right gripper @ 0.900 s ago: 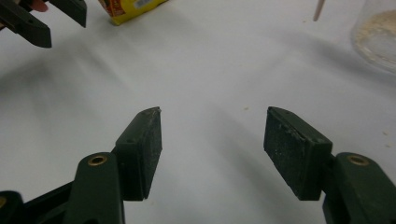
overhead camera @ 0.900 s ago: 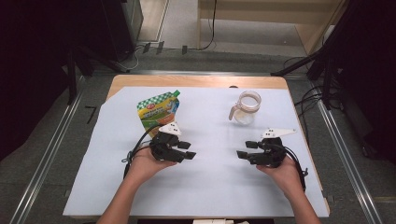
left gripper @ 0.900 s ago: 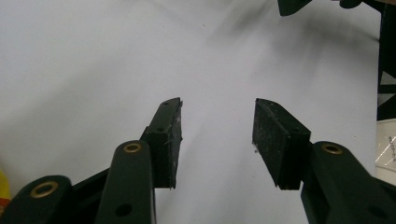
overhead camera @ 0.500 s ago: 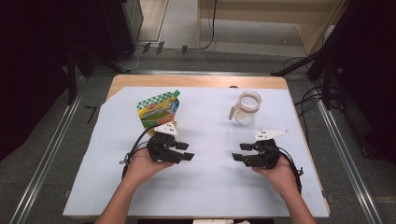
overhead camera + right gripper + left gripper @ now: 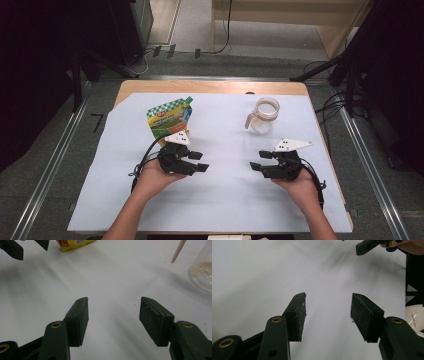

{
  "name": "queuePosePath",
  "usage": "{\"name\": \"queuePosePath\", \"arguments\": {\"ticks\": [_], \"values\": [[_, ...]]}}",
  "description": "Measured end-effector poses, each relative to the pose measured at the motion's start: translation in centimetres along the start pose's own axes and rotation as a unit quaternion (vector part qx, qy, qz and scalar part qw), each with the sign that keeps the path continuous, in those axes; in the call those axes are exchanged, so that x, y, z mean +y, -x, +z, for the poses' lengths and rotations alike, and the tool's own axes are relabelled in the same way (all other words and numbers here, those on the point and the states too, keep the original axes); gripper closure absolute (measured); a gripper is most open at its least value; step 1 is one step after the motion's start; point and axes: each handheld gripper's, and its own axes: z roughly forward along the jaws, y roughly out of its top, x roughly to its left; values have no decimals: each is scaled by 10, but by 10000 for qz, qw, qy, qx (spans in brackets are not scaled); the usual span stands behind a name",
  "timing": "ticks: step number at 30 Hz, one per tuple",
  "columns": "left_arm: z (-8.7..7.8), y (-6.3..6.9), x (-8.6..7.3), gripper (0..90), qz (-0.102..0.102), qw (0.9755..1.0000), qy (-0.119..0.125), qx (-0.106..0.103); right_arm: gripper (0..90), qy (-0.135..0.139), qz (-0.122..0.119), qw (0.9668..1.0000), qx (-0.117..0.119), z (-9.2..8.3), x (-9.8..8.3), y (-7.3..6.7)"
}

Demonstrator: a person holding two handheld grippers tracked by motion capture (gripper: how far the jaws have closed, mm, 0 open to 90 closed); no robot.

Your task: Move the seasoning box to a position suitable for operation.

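On the white sheet [image 5: 220,200], my left gripper [image 5: 200,161] lies on its side with its jaws pointing right, open and holding nothing. My right gripper [image 5: 257,160] faces it from the right, jaws pointing left, also open and holding nothing. A bare gap of sheet separates the two. In the left gripper view the left gripper [image 5: 328,295] has only white sheet between its pads. In the right gripper view the right gripper [image 5: 113,300] likewise has only sheet between its pads. A green and yellow pouch [image 5: 169,117] stands just behind the left gripper.
A clear glass jug [image 5: 263,114] stands behind the right gripper. In the right gripper view the jug [image 5: 202,275] holds some pale powder and a wooden stick [image 5: 178,251]. The wooden table edge [image 5: 210,87] runs along the back.
The right gripper has edged slightly toward the middle of the sheet. The left gripper has barely moved, and both stay open.
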Motion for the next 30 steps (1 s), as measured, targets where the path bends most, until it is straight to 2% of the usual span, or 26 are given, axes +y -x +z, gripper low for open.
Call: {"name": "queuePosePath", "arguments": {"ticks": [5, 12, 14, 21, 26, 30], "values": [[2, 1, 2, 470, 22, 10000, 33, -4, 424, -35, 22, 10000, -20, -1, -2, 1], [3, 1, 4, 468, 73, 10000, -50, -6, 411, 21, 38, 9999, -116, -2, -1, 2], [2, 2, 5, 467, 67, 10000, 7, -38, 406, 28, 49, 9999, -151, 0, 1, 4], [1, 2, 7, 464, 94, 9999, 19, -67, 393, 86, 162, 9989, -423, 0, 2, 9], [0, 3, 8, 463, 142, 9999, 1, -73, 380, 93, 224, 9981, -560, -3, 7, 15], [-1, 4, 9, 463, 159, 9998, 26, -80, 361, 23, 299, 9974, -663, -6, 15, 27]]}}
